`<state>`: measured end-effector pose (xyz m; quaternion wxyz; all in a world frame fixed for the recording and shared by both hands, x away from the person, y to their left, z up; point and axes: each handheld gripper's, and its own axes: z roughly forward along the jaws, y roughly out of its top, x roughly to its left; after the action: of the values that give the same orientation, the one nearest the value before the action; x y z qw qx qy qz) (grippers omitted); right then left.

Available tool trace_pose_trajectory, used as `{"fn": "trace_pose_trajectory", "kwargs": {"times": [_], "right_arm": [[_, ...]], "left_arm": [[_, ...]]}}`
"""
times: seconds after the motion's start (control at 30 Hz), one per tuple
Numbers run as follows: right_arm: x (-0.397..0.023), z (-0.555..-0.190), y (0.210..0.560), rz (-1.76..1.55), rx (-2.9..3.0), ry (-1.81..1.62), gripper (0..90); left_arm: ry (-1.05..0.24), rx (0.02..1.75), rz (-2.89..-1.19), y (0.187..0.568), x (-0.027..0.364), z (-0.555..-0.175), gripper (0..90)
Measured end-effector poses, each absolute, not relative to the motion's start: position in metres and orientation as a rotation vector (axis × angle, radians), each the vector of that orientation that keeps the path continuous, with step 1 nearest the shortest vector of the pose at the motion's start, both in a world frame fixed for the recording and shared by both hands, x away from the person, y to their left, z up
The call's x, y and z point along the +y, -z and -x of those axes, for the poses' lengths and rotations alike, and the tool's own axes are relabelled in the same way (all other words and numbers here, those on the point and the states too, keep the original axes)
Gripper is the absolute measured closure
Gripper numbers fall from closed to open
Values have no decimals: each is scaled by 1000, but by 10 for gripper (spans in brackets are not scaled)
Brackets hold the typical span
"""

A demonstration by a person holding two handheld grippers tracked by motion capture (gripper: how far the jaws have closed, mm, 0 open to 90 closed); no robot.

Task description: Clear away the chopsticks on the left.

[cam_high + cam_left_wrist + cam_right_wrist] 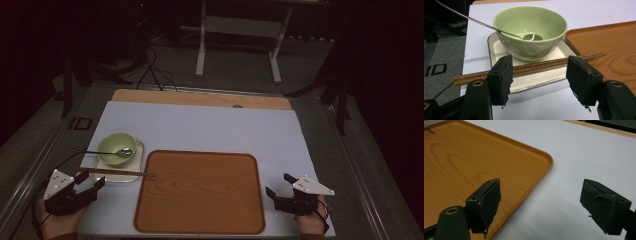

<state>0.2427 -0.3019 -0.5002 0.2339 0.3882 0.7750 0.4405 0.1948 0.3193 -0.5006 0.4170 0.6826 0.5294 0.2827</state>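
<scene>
Table [210, 125] bears chopsticks [117, 173] lying left-right across a plate's [137, 150] near rim, tips on the tray [200, 220]; both grippers, left [89, 187] and right [279, 186], gape empty.

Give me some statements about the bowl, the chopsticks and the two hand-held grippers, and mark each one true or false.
1. A spoon rests in the green bowl. True.
2. The bowl stands on the wooden tray. False: it stands on a small white dish beside the tray.
3. The chopsticks lie across the near rim of the white dish. True.
4. The left hand-held gripper is shut on the chopsticks. False: its jaws are open, short of them.
5. The right hand-held gripper holds the spoon. False: its jaws are open and empty.
</scene>
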Motion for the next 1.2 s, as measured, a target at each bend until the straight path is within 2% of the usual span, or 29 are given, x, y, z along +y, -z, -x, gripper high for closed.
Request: {"fn": "trace_pose_trajectory", "kwargs": {"times": [0.8,1.2], "right_arm": [[-305,-240,499,-1091,2085,-1232,167],[-307,-240,499,-1105,2070,-1232,167]], "left_arm": [[-686,1253,-1742,503,316,-205,378],[-680,1159,-1921,518,301,-226,353]]}}
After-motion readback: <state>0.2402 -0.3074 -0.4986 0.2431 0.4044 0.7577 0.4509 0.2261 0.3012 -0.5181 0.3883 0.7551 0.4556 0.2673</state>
